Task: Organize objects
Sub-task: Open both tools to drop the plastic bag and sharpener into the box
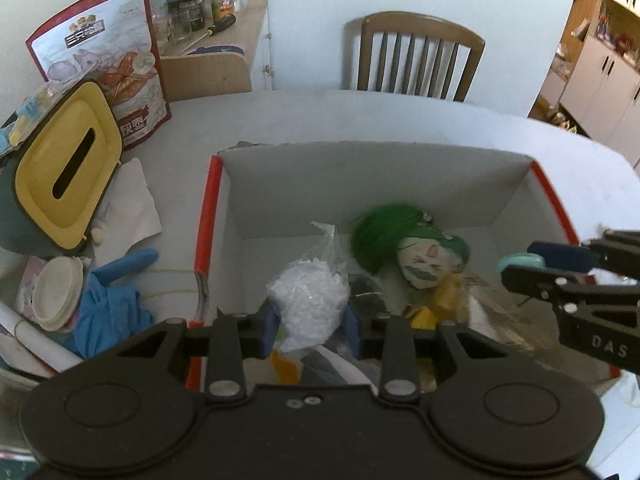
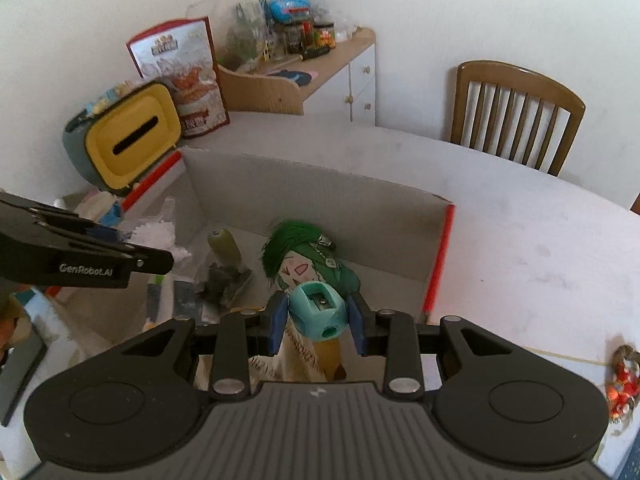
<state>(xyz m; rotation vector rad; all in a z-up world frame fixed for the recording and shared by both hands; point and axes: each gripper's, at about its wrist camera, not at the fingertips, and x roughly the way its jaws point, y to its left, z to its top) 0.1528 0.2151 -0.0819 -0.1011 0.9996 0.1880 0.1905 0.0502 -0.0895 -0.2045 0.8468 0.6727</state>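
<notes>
Left gripper [image 1: 308, 320] pinches bag of white pellets [image 1: 310, 296], right gripper [image 2: 318, 320] pinches teal sharpener [image 2: 318, 310]; both hang lower centre over the box [image 1: 360, 148], probably for dropping in.

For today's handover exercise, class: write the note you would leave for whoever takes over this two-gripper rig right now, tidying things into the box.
Left gripper: shut on a clear plastic bag of white pellets, held over the box.
Right gripper: shut on a teal plastic pencil sharpener, also above the box.
Red-edged cardboard box: already holds a green-haired cloth doll and other small items.
Done: several things boxed.
Left: release both held items into the box; a blue cloth and a white round lid lie outside on the white table.
</notes>
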